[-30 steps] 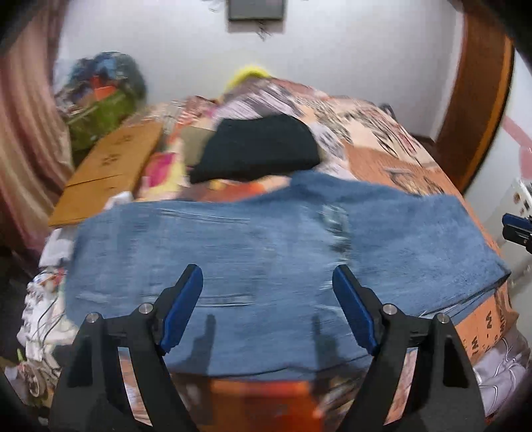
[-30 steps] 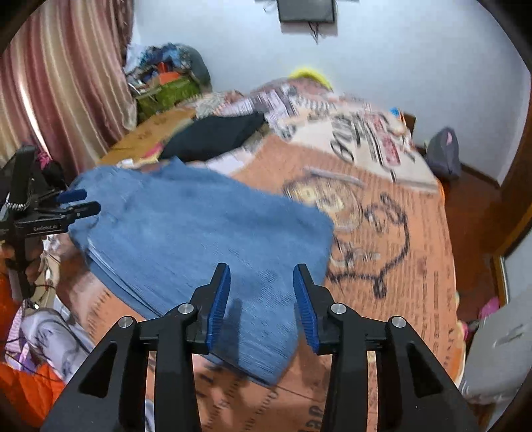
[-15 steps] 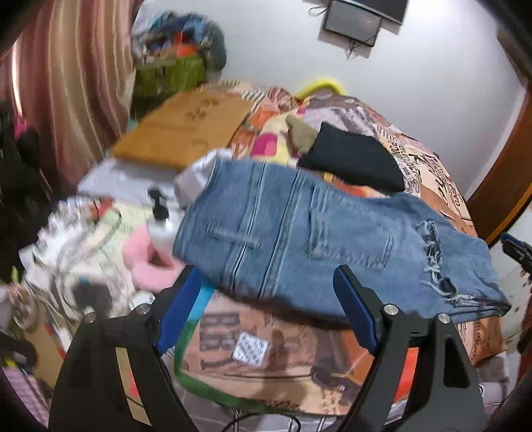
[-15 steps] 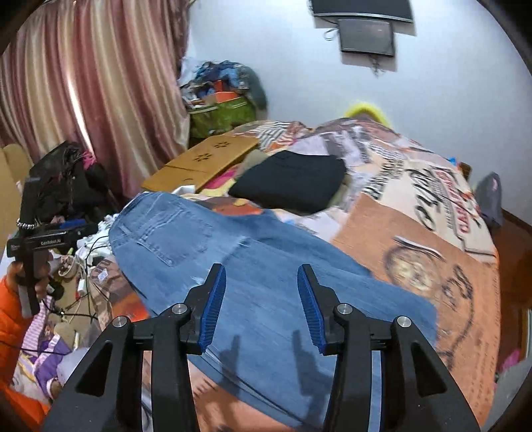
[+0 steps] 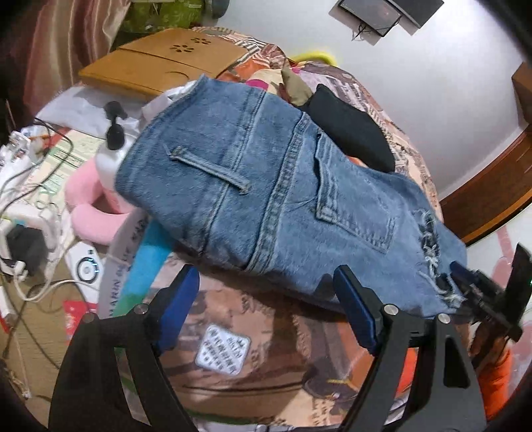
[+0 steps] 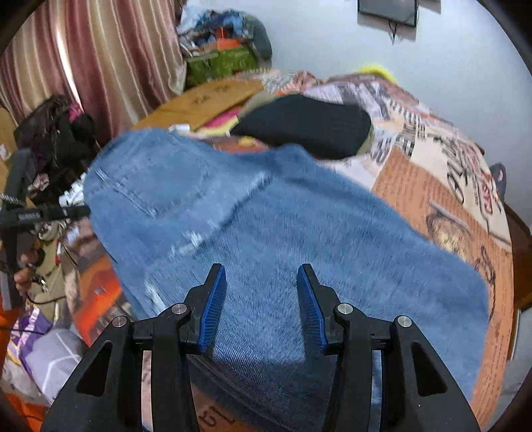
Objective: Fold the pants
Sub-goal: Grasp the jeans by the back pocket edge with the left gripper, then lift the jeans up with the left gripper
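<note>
Left wrist view: left gripper [image 5: 266, 302], black frame, blue pads, jaws spread wide with nothing between them. It hangs off the near edge of the bed, over the printed bedspread [image 5: 232, 332]. Jeans [image 5: 266, 186], blue denim, lie flat on the bedspread ahead of and above the fingertips, apart from them. Waistband end points to the upper left; back pocket and belt loop face up; frayed rips show toward the lower right. Right gripper [image 5: 482, 295] appears at the far right of this view, its tip at the frayed corner of the jeans; contact cannot be told.

Right wrist view: right gripper [image 6: 261, 305], same make, jaws parted with nothing between them, poised directly above the denim, which fills the space between and beyond its fingers. Jeans [image 6: 282, 232] spread from upper left to lower right across the bedspread [image 6: 432, 186]; this view is motion-blurred. Left gripper [image 6: 43, 214] shows at the left edge, tip close beside the waistband end.

Surroundings: black folded garment [image 5: 349, 129] beyond the jeans, just behind them; cardboard piece [image 5: 159, 63] at the far left of the bed; pump bottle [image 5: 113, 146] and pink plush item [image 5: 89, 212] beside the waistband end; striped curtain [image 6: 83, 56]; wall-mounted screen [image 6: 387, 11].
</note>
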